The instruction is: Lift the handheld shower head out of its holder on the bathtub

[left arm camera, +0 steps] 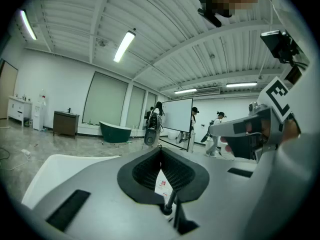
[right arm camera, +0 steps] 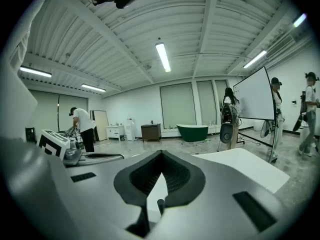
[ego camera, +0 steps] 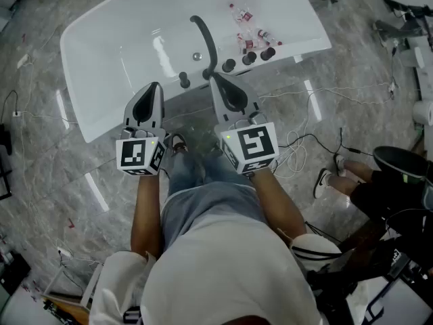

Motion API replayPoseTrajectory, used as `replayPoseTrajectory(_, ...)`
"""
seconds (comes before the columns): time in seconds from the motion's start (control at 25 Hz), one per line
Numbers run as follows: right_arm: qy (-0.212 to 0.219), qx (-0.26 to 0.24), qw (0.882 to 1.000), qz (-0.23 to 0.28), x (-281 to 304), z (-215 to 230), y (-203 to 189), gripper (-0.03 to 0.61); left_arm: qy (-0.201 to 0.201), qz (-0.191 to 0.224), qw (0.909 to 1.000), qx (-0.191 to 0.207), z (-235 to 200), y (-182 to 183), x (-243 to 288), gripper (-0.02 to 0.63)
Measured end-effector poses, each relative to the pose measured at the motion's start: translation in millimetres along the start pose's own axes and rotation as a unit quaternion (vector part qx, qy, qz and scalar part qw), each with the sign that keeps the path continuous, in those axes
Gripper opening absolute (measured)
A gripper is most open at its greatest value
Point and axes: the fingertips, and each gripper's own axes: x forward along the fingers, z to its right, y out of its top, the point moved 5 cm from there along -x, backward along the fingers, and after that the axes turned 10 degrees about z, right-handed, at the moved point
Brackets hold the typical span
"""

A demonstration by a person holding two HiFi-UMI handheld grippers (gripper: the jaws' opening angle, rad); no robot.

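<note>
Both grippers are held side by side just in front of the near rim of the white bathtub (ego camera: 108,114), pointing toward it. The left gripper (ego camera: 155,87) (left arm camera: 161,151) is closed: its dark pads are brought together at the tips, with only a teardrop-shaped gap left behind them, and nothing is gripped. The right gripper (ego camera: 215,78) (right arm camera: 161,153) is seen in the same state, tips met and nothing clamped. Neither is touching the tub, though the right gripper's tips are held closest to the fittings on the rim.

On the tub's near rim a row of dark knobs (ego camera: 249,58) is set, with one more knob (ego camera: 184,80) apart toward the left. Among them the handheld shower head (ego camera: 205,40) is seated at the rim - a long, dark, curved piece reaching from the rim out over the basin, untouched by either gripper.

Inside the tub a round drain (ego camera: 197,56) is seen just beside the shower head. Farther in, toward the tub's right end, a few small bottles (ego camera: 252,34) with red labels are lying loose on the white bottom - one of them is glimpsed through the gap behind the left gripper's pads.
</note>
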Motion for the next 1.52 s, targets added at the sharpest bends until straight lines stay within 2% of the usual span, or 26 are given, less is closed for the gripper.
replayPoseTrajectory(0.2, 0.001, -0.002, 1.000, 0.001, -5.1, -5.4, 0.9, 0.015, 0.008, -0.001, 0.9999, -0.006, 1.6, -8.2, -3.9, 0.018)
replayPoseTrajectory(0.32, 0.003, -0.003, 1.000, -0.002, -5.3, -6.8, -0.2, 0.015, 0.019, -0.010, 0.9998, 0.001, 4.1, -24.9, -5.8, 0.018)
replayPoseTrajectory(0.44, 0.009, -0.005, 1.000, -0.006, -5.9, 2.7, -1.3, 0.015, 0.048, -0.028, 0.9985, 0.000, 10.3, -51.5, -2.4, 0.018)
replayPoseTrajectory(0.56, 0.019, -0.001, 1.000, -0.012, -0.4, 16.5, -9.2, 0.015, 0.093, -0.039, 0.9949, 0.005, 12.6, -81.5, 6.8, 0.018)
replayPoseTrajectory(0.72, 0.036, 0.008, 0.999, -0.013, 18.9, 53.4, -46.3, 0.017, 0.156, -0.081, 0.9831, 0.050, 13.8, -169.0, 47.2, 0.018)
replayPoseTrajectory(0.84, 0.053, 0.003, 0.999, -0.001, 38.5, 69.5, -75.1, 0.017, 0.196, -0.124, 0.9715, 0.050, 11.8, -241.4, 74.2, 0.022)
replayPoseTrajectory(0.88, 0.059, -0.003, 0.998, 0.009, 45.6, 72.0, -82.3, 0.017, 0.210, -0.135, 0.9672, 0.045, 9.5, -261.2, 81.4, 0.043)
replayPoseTrajectory(1.0, 0.073, -0.012, 0.997, 0.018, 66.0, 79.6, -111.0, 0.017, 0.254, -0.159, 0.9539, 0.023, -6.2, -320.8, 103.8, 0.160)
replayPoseTrajectory(1.08, 0.074, -0.009, 0.997, 0.008, 75.1, 87.6, -139.1, 0.017, 0.270, -0.173, 0.9472, 0.003, -18.1, -364.0, 118.7, 0.196)
replayPoseTrajectory(1.2, 0.063, 0.004, 0.998, -0.012, 81.4, 102.3, -185.9, 0.017, 0.266, -0.193, 0.9446, -0.007, -34.7, -423.5, 138.4, 0.196)
replayPoseTrajectory(1.32, 0.045, 0.017, 0.998, -0.027, 91.6, 115.6, -226.1, 0.017, 0.254, -0.205, 0.9450, 0.011, -56.7, -467.5, 157.0, 0.196)
replayPoseTrajectory(1.4, 0.040, 0.017, 0.998, -0.035, 100.9, 122.4, -247.3, 0.017, 0.252, -0.210, 0.9445, 0.019, -68.6, -489.6, 166.5, 0.195)
replayPoseTrajectory(1.48, 0.041, 0.016, 0.998, -0.037, 108.1, 123.8, -262.0, 0.017, 0.251, -0.204, 0.9460, 0.016, -76.6, -502.2, 169.8, 0.150)
replayPoseTrajectory(1.52, 0.042, 0.012, 0.998, -0.038, 110.5, 122.9, -266.8, 0.017, 0.250, -0.201, 0.9471, 0.012, -78.8, -505.0, 169.4, 0.150)
